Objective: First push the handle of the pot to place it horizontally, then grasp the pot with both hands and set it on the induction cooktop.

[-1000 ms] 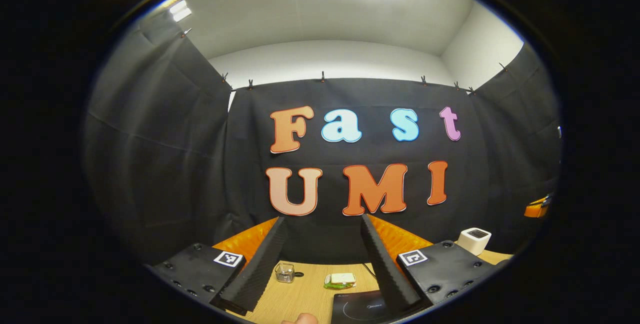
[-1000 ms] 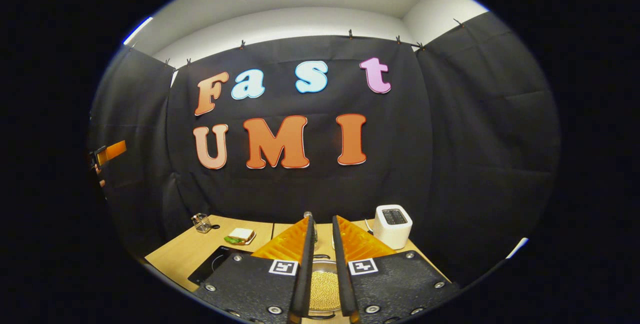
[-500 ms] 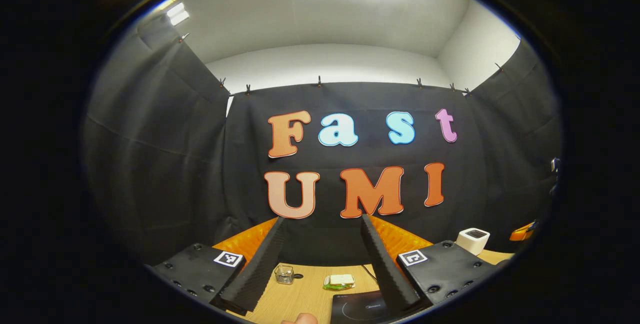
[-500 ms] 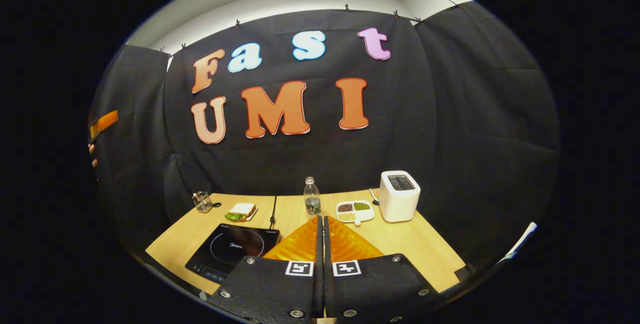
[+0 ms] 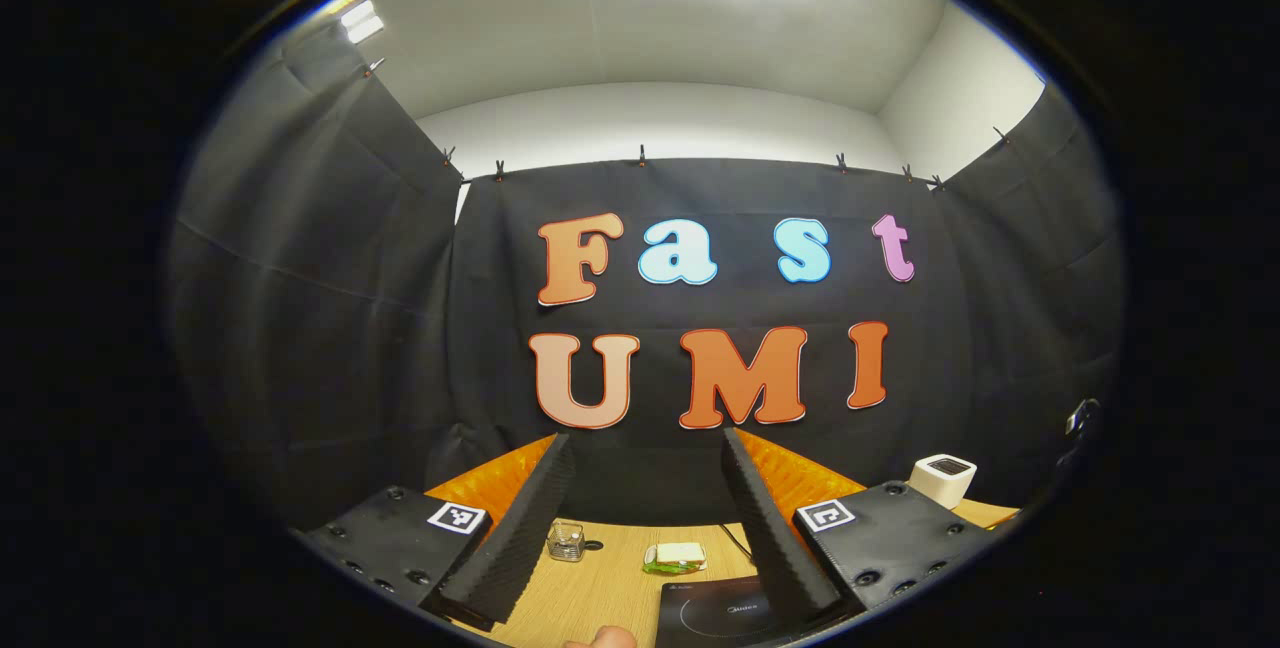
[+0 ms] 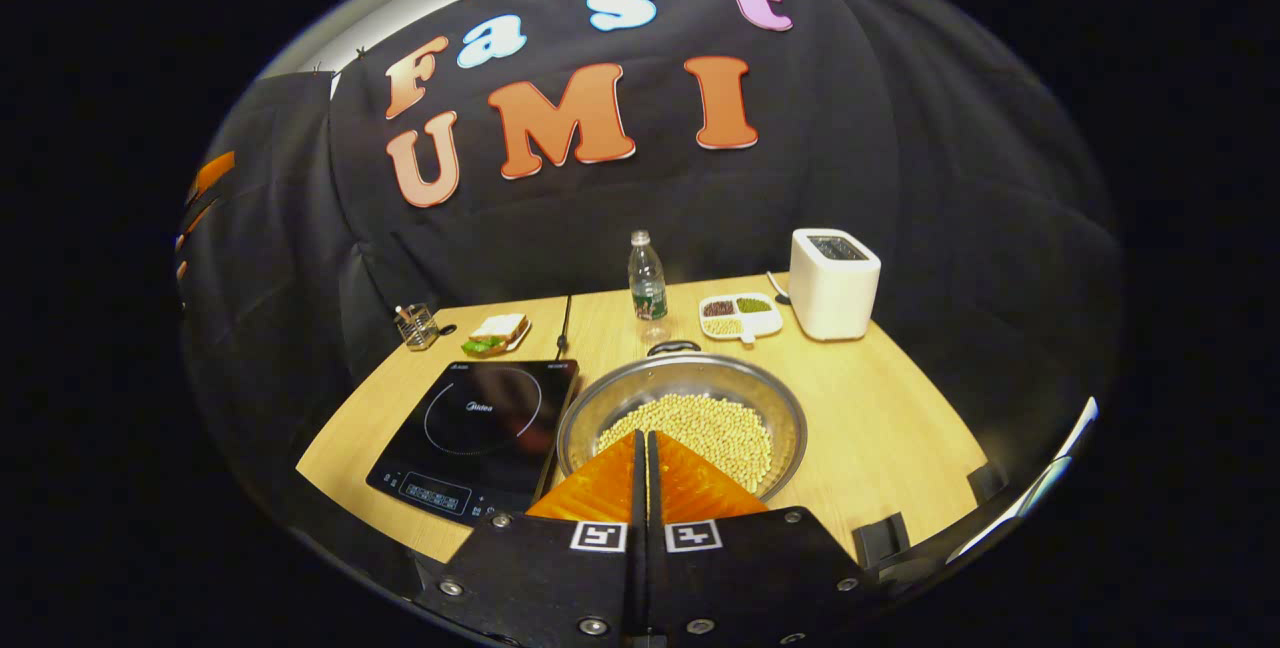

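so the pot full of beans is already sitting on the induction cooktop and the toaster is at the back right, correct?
Not quite. In the right gripper view the pot of beans stands on the wooden table, beside the induction cooktop and to its right, not on it. The toaster is at the back right, as you say.

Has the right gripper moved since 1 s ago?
Yes. The right gripper has risen and tipped down: the toaster sits higher in the right gripper view, and the whole pot shows beyond its closed fingers.
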### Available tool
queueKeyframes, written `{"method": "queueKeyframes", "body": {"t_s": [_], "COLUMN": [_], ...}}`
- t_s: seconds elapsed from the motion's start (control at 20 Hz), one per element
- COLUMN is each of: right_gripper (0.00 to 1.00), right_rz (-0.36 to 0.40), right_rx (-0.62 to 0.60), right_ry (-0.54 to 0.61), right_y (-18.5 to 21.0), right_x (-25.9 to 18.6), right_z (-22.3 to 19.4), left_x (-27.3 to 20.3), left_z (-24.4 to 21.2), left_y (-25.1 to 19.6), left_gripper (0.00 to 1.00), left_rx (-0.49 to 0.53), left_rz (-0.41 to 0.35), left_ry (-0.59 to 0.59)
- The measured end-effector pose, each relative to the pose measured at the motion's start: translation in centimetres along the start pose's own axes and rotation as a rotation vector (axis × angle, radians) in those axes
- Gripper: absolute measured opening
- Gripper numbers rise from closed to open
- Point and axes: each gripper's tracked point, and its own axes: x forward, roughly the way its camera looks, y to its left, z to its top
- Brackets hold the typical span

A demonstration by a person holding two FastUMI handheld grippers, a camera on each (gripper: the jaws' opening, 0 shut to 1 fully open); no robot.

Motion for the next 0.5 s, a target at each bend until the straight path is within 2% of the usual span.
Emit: {"method": "queueKeyframes", "body": {"t_s": [0.5], "right_gripper": [0.0], "right_rz": [0.029], "right_rx": [0.012], "right_ry": [0.148], "right_y": [2.0], "right_x": [2.8], "right_z": [-7.7], "left_x": [-0.5], "left_z": [-1.4], "left_y": [0.3], "left_gripper": [0.98], "left_rx": [-0.001], "left_rz": [0.003], "left_ry": [0.011]}}
